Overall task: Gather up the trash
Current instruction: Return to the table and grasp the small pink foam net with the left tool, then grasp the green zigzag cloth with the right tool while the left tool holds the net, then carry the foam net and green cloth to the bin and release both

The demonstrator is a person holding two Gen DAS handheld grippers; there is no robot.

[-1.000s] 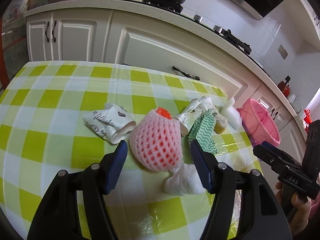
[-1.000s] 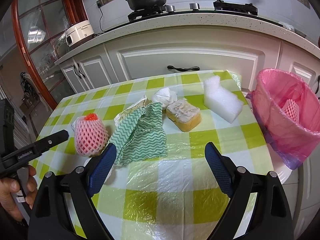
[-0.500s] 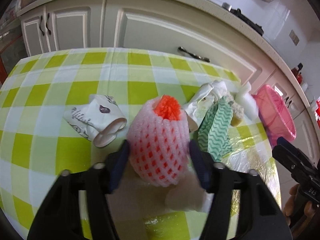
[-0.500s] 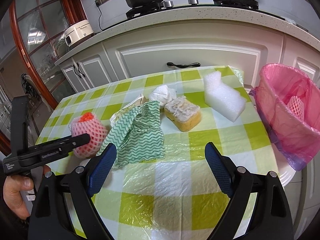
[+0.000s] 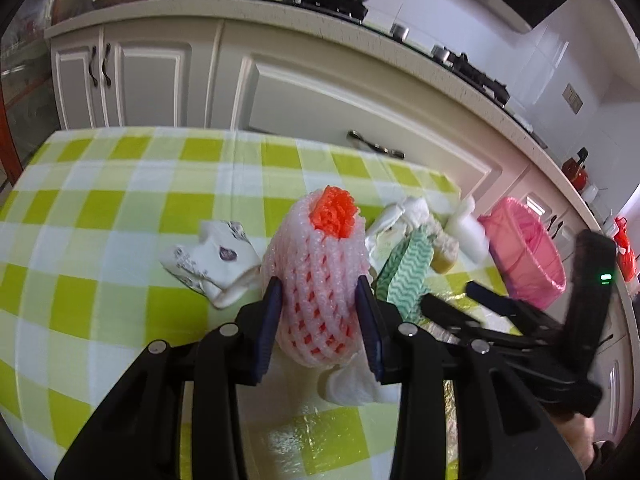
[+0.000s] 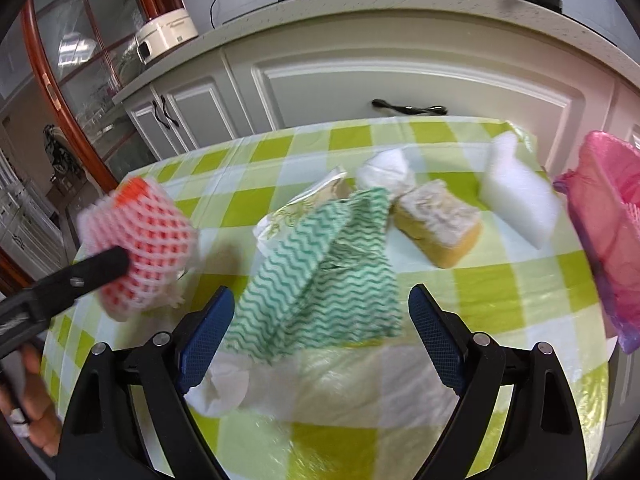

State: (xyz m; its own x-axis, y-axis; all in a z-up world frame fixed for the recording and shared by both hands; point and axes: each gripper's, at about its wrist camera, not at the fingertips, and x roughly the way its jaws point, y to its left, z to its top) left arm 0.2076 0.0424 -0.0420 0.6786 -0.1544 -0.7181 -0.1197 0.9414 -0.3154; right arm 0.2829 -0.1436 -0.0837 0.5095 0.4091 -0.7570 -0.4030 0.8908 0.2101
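My left gripper (image 5: 318, 312) is shut on a pink foam fruit net with an orange core (image 5: 320, 280) and holds it above the checked tablecloth; it also shows in the right wrist view (image 6: 138, 236). My right gripper (image 6: 318, 332) is open and empty, low over a green zigzag cloth (image 6: 320, 264). A crushed paper cup (image 5: 208, 260) lies left of the net. A white tissue wad (image 5: 352, 386) lies under it. A pink-lined trash bin (image 6: 608, 232) stands past the table's right edge.
A yellow sponge (image 6: 438, 226), a white foam block (image 6: 520, 196), a white crumpled tissue (image 6: 384, 170) and a printed wrapper (image 6: 296, 212) lie on the table (image 6: 360, 444). Cabinets and a counter with a stove stand behind. The right gripper shows in the left wrist view (image 5: 500, 320).
My left gripper closed on the foam net and lifted it off the table. My right gripper moved lower and closer to the green cloth.
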